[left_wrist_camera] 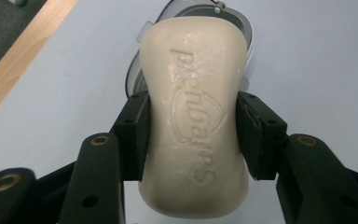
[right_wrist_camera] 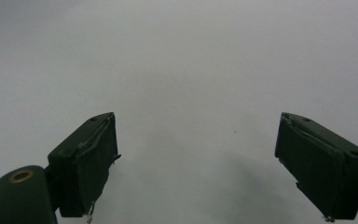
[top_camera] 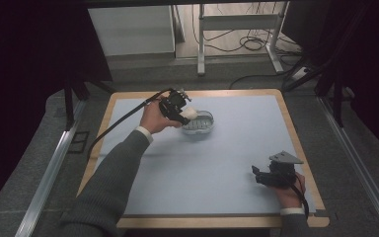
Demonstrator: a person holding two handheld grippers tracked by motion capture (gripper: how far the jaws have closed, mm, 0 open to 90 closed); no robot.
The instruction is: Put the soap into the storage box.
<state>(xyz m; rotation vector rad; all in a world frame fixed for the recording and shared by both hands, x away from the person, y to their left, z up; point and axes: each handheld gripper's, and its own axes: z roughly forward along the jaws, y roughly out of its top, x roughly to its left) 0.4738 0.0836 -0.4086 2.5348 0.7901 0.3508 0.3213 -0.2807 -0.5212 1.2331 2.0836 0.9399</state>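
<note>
A cream bar of soap [left_wrist_camera: 193,116] with embossed lettering sits between the black jaws of my left gripper [left_wrist_camera: 192,133], which is shut on its waist. In the high view the left gripper [top_camera: 183,114] holds the soap [top_camera: 190,113] just over the left edge of a clear soap dish [top_camera: 201,126] on the blue mat. Part of that dish [left_wrist_camera: 137,70] shows behind the bar in the left gripper view. My right gripper [top_camera: 257,176] rests low near the mat's front right corner, its jaws [right_wrist_camera: 196,163] wide apart with nothing between them.
The blue mat [top_camera: 237,133] lies on a wooden-edged table [top_camera: 296,133]. A black cable [top_camera: 123,118] trails from the left gripper off the table's left side. A metal frame and loose cables stand on the floor beyond the far edge.
</note>
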